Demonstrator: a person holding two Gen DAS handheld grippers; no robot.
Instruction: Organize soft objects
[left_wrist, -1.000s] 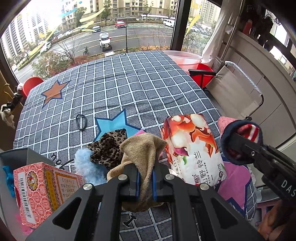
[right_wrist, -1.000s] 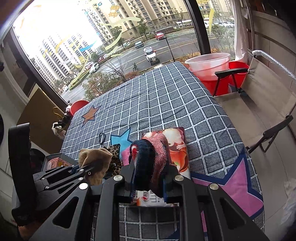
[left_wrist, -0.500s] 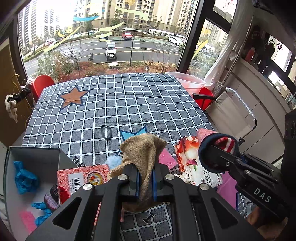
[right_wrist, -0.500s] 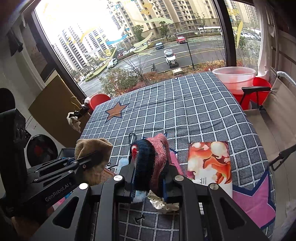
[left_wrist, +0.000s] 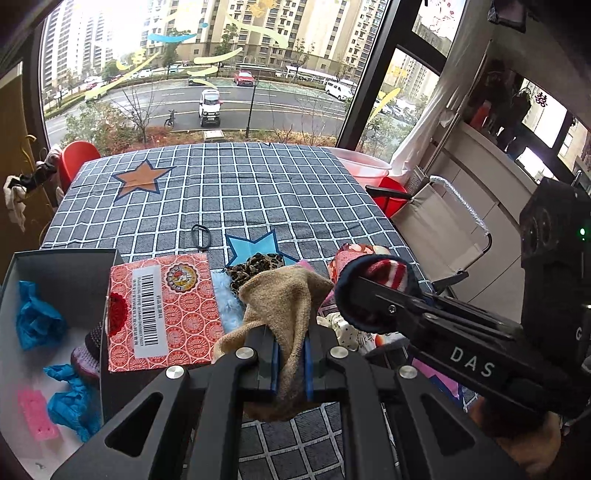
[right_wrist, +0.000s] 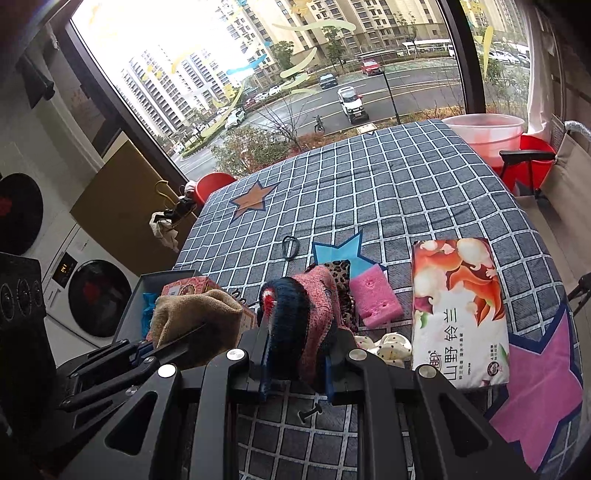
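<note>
Grey checked tablecloth with star patches (right_wrist: 388, 192): spread over the whole table, bearing all items below.

Open grey cardboard box (left_wrist: 74, 269): at the table's near left edge; inside, crumpled blue pieces (left_wrist: 35, 321) and a pink foam block (left_wrist: 37, 415).

White tissue pack printed with orange-and-white flowers (right_wrist: 458, 314): flat on the cloth, right of the clutter, partly over the pink star patch.

Red-patterned rectangular carton with a barcode label (left_wrist: 162, 310): lying across the grey box's right wall.

Left gripper (left_wrist: 290, 363): clamped tight on a tan knitted sock (left_wrist: 284, 306), held up above the cloth just right of the carton.

Right gripper (right_wrist: 295, 363): clamped tight on a pink-and-navy knitted sock with a red-striped cuff (right_wrist: 299, 310), held up beside the tan one, over the clutter.

Pink rectangular sponge (right_wrist: 375, 297): on the cloth, between the held pink sock and the tissue pack.

Leopard-print fabric piece (left_wrist: 255, 266): at the blue star patch, behind the tan sock.

White polka-dot cloth (right_wrist: 384, 347): crumpled, touching the tissue pack's near left corner.

Black elastic loop (left_wrist: 201, 236): alone on the cloth, beyond the carton.
</note>
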